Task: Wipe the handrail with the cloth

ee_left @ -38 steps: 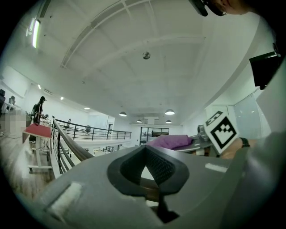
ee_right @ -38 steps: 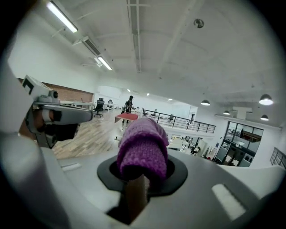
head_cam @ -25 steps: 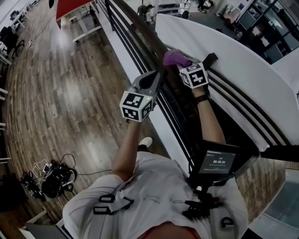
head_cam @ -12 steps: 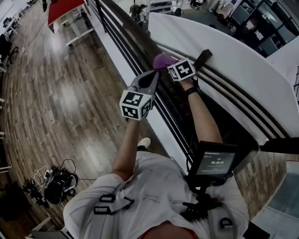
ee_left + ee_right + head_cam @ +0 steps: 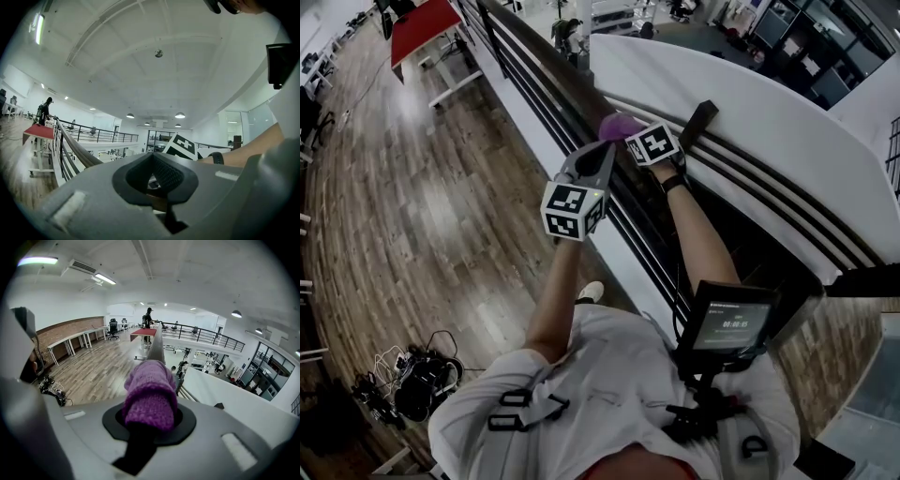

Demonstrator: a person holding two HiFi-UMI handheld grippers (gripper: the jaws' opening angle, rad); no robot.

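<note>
Nearest, on the floor side of the handrail point(image 5: 546, 56), the left claw point(image 5: 606, 157) sits just beside the rail with its jaws drawn together on nothing. In the left gripper view the ribbed pads meet at their tips, and the rail sweeps off to their left. Whether this claw touches the rail I cannot tell.

A little farther along, over the top of the handrail, the right claw point(image 5: 628, 131) is clamped on the cloth point(image 5: 615, 124) — a purple knitted wad that bulges out ahead of the jaws. In the right gripper view it lies in line with the rail's top face.

The cloth looks light, soft and springy. It should squash flat under pressure and drag with some friction instead of sliding freely. Pressed hard, it could likely creep out of the jaws or catch at a bracket. The best hold seems to be the present one: deep in the bunch, with a fat pad left forward to bear on the rail. The rail itself looks stiff, smooth and fixed, so all the give must come from the knit.

Beyond the cloth the handrail runs on in a long curve — most of its length lies ahead.
</note>
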